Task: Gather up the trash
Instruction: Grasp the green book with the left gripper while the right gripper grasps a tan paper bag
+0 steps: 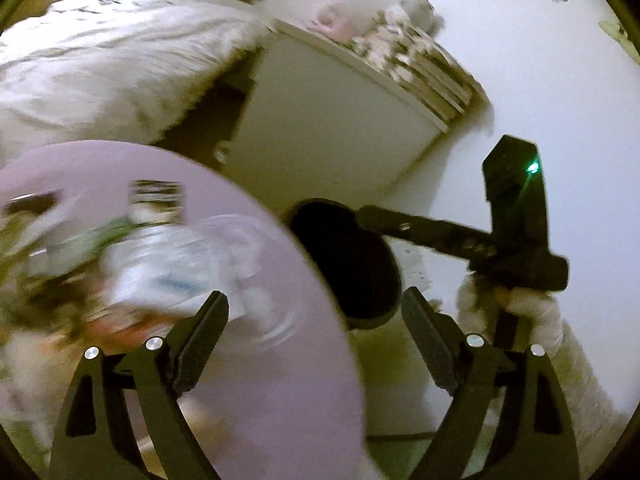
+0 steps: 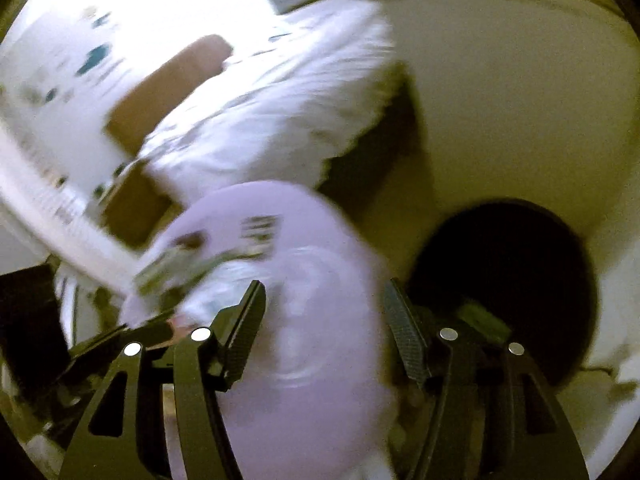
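Left wrist view showed my left claw [image 1: 316, 320] spread wide with nothing between its fingers, hanging over the rim of a lilac round bin [image 1: 280, 400]. Inside the bin lay the collected trash [image 1: 160, 264]: what looked like a crumpled clear plastic bottle, some green-and-white wrappers and a scrap with a dark striped label, all smeared by motion blur. I judged the rubbish sat there because it had been dropped in, which would explain why both claws stood empty above it.

To the right in that view, my right claw [image 1: 516, 216] appeared from the side as a black frame with a small green light, held by a hand in a white glove [image 1: 536, 312]. A dark round object [image 1: 352, 264] sat on the floor just beside the bin; I could not tell what it was.

Right wrist view showed the right claw released too, its fingers parted over the bin's lilac wall, gripping nothing.

Behind the bin were a bed with rumpled white bedding [image 1: 100, 64] and a white cabinet [image 1: 328, 120] carrying blurred, pale items I could not identify. The bin's lower part was cut off by the picture edge and by the claw frames, and heavy blur hid the exact number and kind of trash pieces.
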The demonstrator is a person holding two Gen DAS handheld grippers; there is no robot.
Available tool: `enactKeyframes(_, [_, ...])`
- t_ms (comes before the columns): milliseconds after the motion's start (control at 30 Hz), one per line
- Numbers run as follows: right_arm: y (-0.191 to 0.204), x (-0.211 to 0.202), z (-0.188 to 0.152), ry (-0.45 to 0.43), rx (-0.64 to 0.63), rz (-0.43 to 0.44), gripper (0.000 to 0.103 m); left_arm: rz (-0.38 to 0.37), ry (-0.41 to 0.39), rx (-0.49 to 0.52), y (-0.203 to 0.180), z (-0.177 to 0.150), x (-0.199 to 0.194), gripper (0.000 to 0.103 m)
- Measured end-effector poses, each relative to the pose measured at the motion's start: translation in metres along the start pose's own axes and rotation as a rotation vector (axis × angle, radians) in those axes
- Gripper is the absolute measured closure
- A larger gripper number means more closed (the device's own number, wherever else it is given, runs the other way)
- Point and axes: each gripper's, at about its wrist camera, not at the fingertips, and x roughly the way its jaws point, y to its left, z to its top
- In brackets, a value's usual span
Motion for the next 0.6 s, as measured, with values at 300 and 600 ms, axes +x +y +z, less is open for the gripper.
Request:
enactKeyframes(300, [0.170, 0.052, -0.074, 0.285, -0.677, 0.196, 0.041, 0.231, 0.077, 0.293, 0.093, -0.071, -0.098, 0.007])
enactKeyframes(600, [0.214, 0.116, -0.119, 0.468, -1.046, 0.148, 0.041, 0.260, 0.215, 0.457, 0.146, -0.092, -0.088, 0.007])
